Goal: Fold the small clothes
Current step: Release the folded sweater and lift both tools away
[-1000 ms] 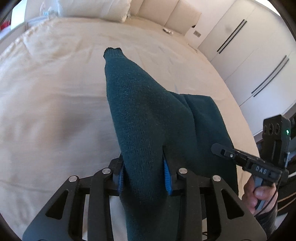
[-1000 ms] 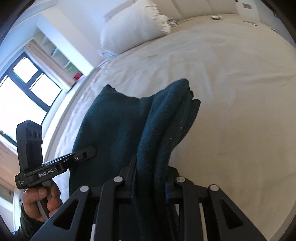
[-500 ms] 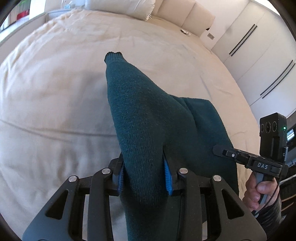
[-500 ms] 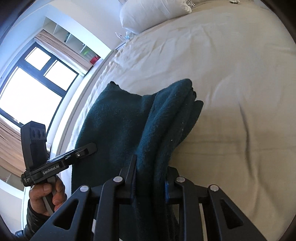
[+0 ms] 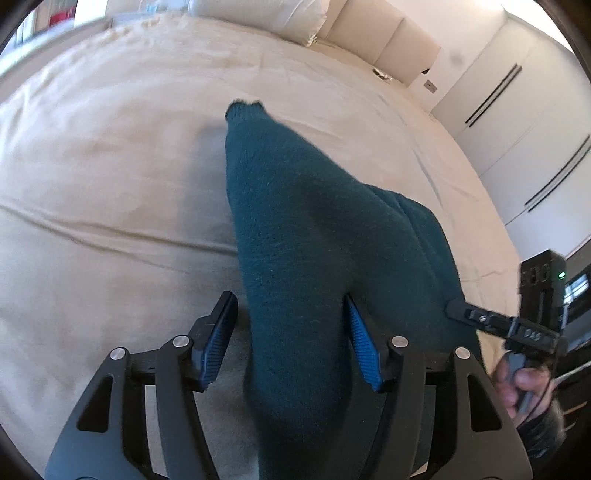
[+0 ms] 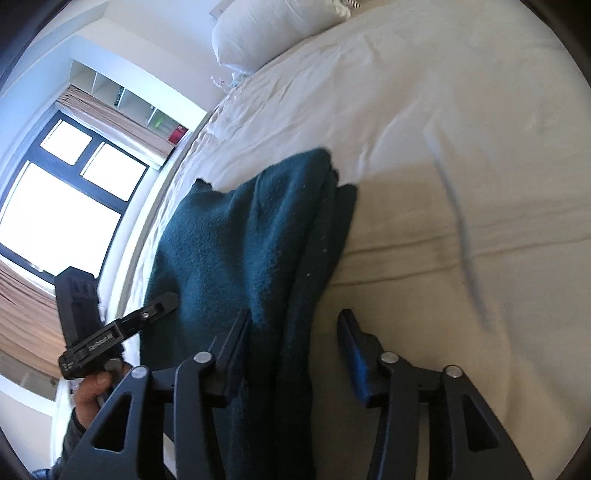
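Fingers spread wide on both grippers now; the left gripper point(image 5: 290, 339) has its blue pads standing clear on either side of the green knit, and the right gripper point(image 6: 295, 343) shows the same, one finger brushing the cloth, the other well apart from it; neither is pinching anything. Dark green sweater point(image 5: 314, 236) lies on the cream bed point(image 5: 110, 177), bunched lengthwise, its cuff end pointing off toward twelve o'clock in the left view; from the right view it sits stacked in layers point(image 6: 266, 236), folded edge running toward one o'clock, pillow point(image 6: 273, 26) far beyond at the head of the bed. Looks like the release at the end of a fold; the garment is set down and let go. Next move, I'd judge, calls for drawing both grippers back without snagging the knit, then finding a fresh edge to fold or flatten.
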